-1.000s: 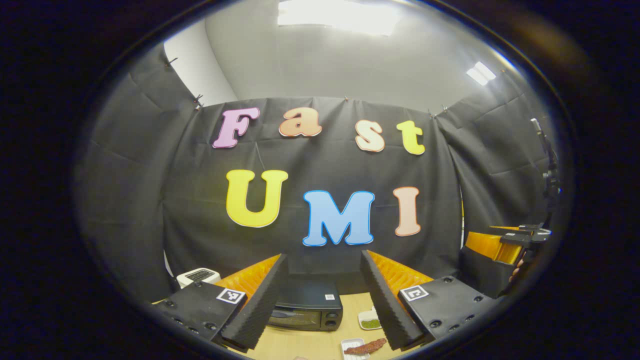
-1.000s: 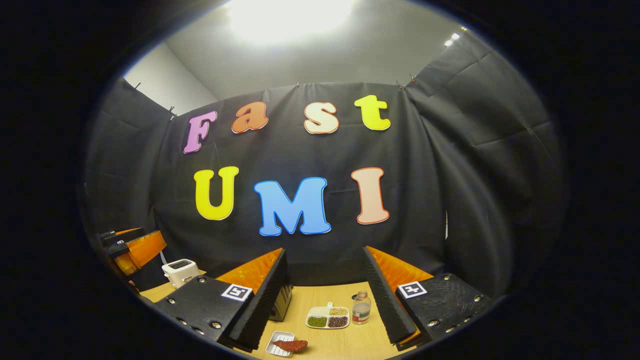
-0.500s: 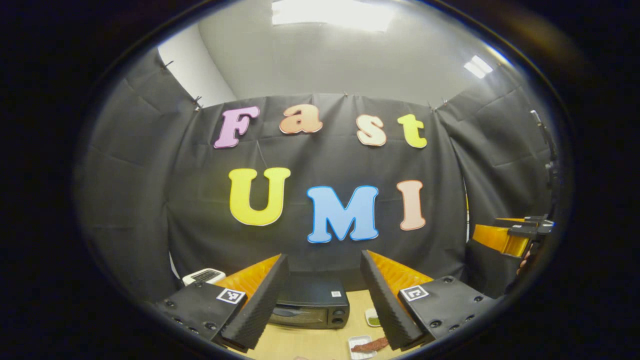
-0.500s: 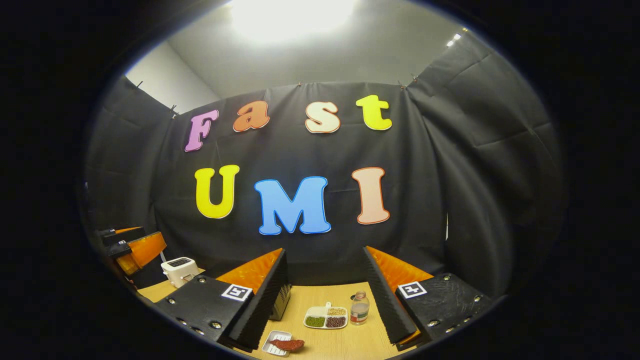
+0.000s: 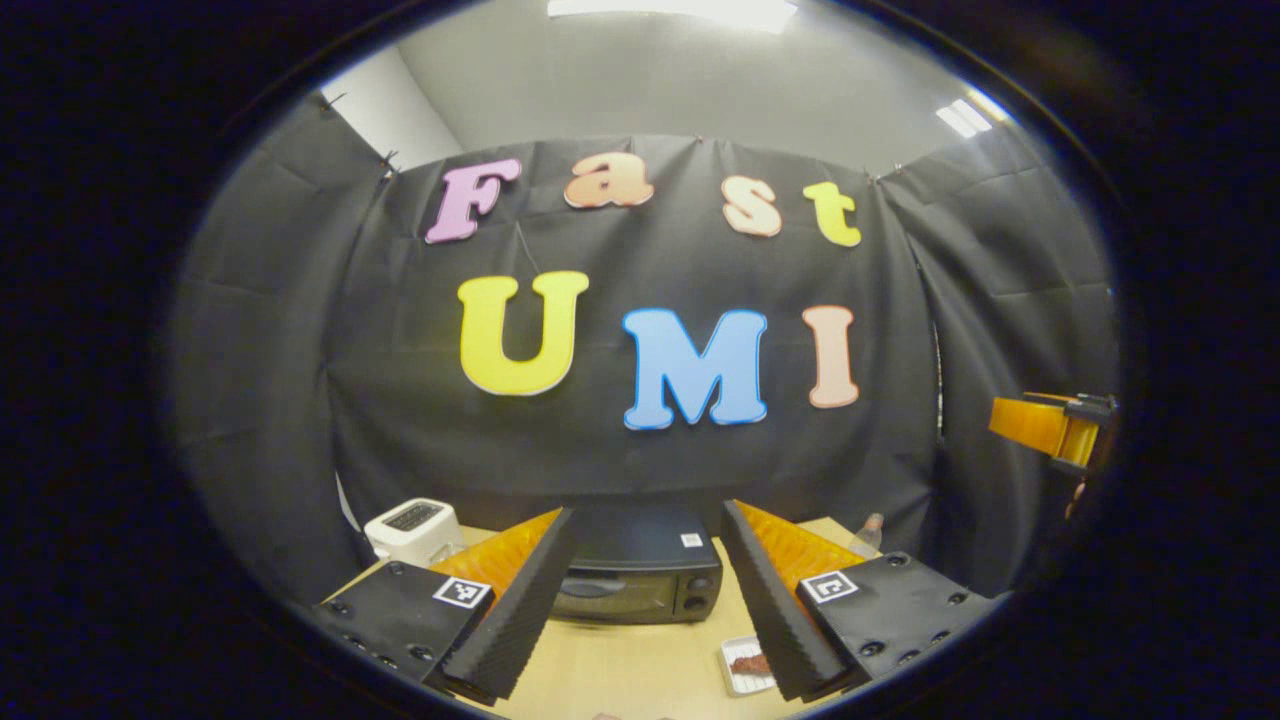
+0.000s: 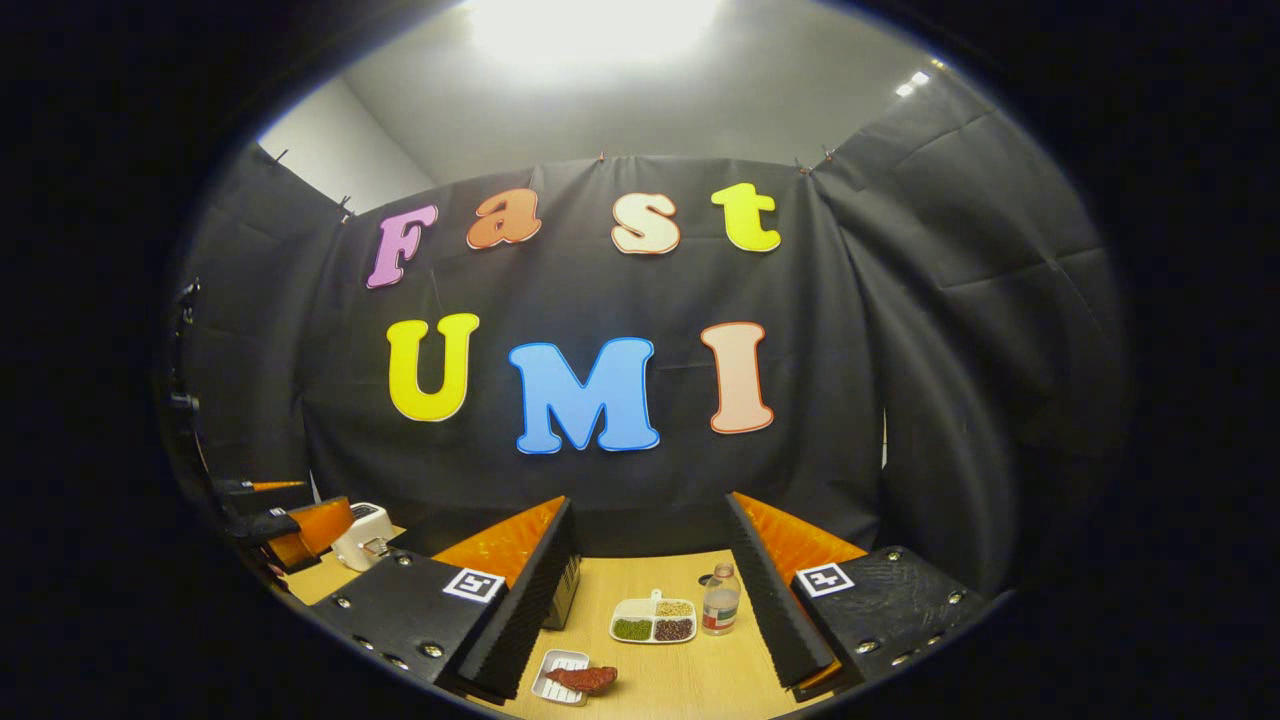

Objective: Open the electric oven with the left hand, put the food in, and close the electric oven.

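I hold my left gripper [image 5: 640,590] above the wooden table [image 5: 620,670], its two fingers spread wide apart with nothing between them. Straight ahead through the gap stands the black electric oven [image 5: 640,580], its door shut, backed against the black cloth wall. Nothing lies between my left fingers and the oven front; bare tabletop runs up to it. To the oven's left sits a white toaster [image 5: 412,528], near it but apart. To the oven's right, close to my right-hand finger, lies a small white ribbed tray [image 5: 738,668] with the reddish-brown food [image 5: 750,663] on it; that finger partly hides the tray. Farther back on that side a clear bottle [image 5: 868,535] stands near the wall. At the far right edge of the left gripper view my other gripper floats well above the table.

My right gripper [image 6: 650,590] also hangs over the table, fingers wide apart and empty. Between them I see a white divided dish [image 6: 654,620] with green, pale and dark grains in its compartments, and the bottle just beside it on the right, upright. Nearer to me, by my left-hand finger, the tray carries the food, which overhangs its right edge. The oven's side peeks out behind that finger, and the toaster sits at far left, partly behind my left gripper.
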`<control>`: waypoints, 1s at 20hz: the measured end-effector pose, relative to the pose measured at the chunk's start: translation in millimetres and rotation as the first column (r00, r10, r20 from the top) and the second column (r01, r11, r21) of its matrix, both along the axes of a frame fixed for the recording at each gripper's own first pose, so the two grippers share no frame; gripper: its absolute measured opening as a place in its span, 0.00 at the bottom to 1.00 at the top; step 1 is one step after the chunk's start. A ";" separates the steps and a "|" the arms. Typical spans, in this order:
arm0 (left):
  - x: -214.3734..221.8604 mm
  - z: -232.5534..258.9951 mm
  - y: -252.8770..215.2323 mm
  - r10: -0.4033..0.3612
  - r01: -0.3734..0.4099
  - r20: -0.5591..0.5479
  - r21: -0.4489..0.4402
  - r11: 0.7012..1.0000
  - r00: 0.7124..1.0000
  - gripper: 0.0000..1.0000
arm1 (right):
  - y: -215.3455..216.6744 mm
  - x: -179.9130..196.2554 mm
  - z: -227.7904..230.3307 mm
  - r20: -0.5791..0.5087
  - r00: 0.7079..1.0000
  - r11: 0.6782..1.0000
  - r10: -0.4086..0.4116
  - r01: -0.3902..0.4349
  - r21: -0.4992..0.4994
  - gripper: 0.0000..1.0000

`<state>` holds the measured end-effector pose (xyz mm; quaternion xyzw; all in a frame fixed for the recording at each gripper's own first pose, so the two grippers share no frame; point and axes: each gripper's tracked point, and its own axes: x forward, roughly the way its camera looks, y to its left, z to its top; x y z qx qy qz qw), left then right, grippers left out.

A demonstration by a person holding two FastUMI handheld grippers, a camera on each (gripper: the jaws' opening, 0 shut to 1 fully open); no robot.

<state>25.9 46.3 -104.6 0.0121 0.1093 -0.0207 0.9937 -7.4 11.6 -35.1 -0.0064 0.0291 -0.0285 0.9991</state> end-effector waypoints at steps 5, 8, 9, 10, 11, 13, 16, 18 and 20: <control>26.4 -65.0 22.6 -0.053 0.056 -0.128 0.019 0.998 0.990 1.00 | 13.8 -2.2 -21.3 -0.052 0.998 0.999 -0.043 0.043 -0.004 0.90; 43.6 -97.7 40.6 -0.050 0.056 -0.188 0.023 0.998 0.981 0.94 | 15.7 -1.7 -41.2 -0.096 0.993 0.997 -0.073 0.072 -0.016 0.90; 51.4 -109.4 44.4 -0.048 0.053 -0.210 0.015 0.998 0.977 1.00 | 17.0 -1.0 -47.1 -0.111 0.991 0.997 -0.081 0.080 -0.012 0.90; 60.2 -120.4 49.2 -0.043 0.047 -0.232 0.009 0.999 0.972 0.97 | 18.6 0.7 -53.4 -0.125 0.988 0.996 -0.086 0.087 -0.002 0.90; 68.8 -130.2 54.0 -0.039 0.041 -0.250 0.003 0.999 0.968 0.94 | 19.5 2.3 -58.1 -0.140 0.986 0.996 -0.092 0.094 0.008 0.90; 88.8 -144.5 62.2 -0.036 0.034 -0.275 -0.009 0.999 0.961 1.00 | 19.4 5.2 -64.6 -0.154 0.983 0.994 -0.103 0.106 0.015 0.91; 121.9 -166.5 73.2 -0.026 0.027 -0.310 -0.003 1.000 0.951 0.94 | 10.0 10.6 -77.1 -0.174 0.976 0.991 -0.133 0.135 -0.003 0.90; 144.5 -190.6 80.0 -0.016 0.021 -0.350 0.008 1.000 0.936 1.00 | 1.9 11.0 -83.8 -0.194 0.969 0.988 -0.155 0.157 -0.004 0.91; 155.9 -217.7 82.7 -0.015 0.015 -0.399 -0.004 1.000 0.917 1.00 | -2.0 11.1 -84.7 -0.198 0.966 0.985 -0.168 0.171 -0.002 0.91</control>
